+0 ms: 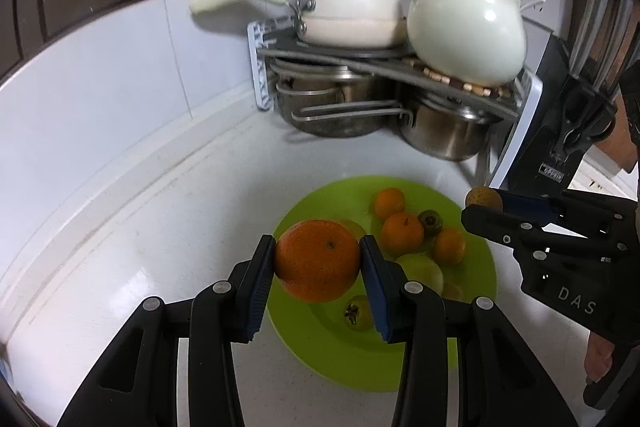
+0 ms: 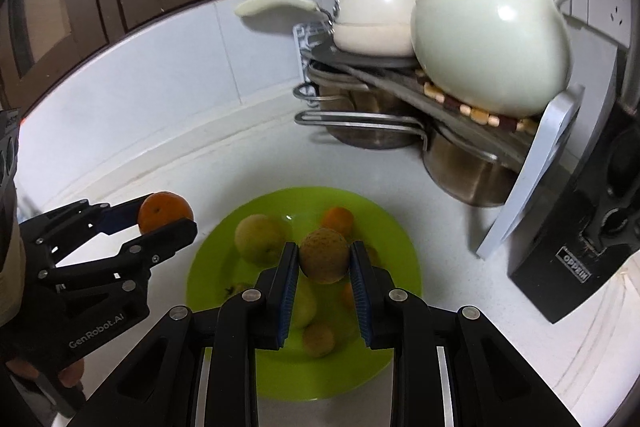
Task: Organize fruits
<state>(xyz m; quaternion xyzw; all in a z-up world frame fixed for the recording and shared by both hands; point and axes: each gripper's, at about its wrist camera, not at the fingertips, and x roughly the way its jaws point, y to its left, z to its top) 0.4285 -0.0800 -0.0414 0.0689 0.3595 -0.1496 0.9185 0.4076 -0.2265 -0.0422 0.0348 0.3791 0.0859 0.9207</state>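
A lime-green plate (image 1: 352, 355) lies on the white counter and holds several small oranges (image 1: 401, 233), a green apple (image 1: 425, 271) and a small persimmon (image 1: 357, 313). My left gripper (image 1: 318, 261) is shut on a large orange (image 1: 317, 259) above the plate's left side. My right gripper (image 2: 324, 259) is shut on a brownish-yellow round fruit (image 2: 324, 255) above the plate (image 2: 216, 267). The right gripper shows at the right of the left wrist view (image 1: 482, 205). The left gripper shows at the left of the right wrist view (image 2: 166, 217).
A corner rack (image 1: 384, 59) at the back holds white pans (image 1: 352, 15), a white ceramic pot (image 1: 466, 31) and steel pots (image 1: 444, 133) underneath. A black appliance (image 2: 576, 239) stands at the right. A tiled wall (image 1: 120, 67) runs along the left.
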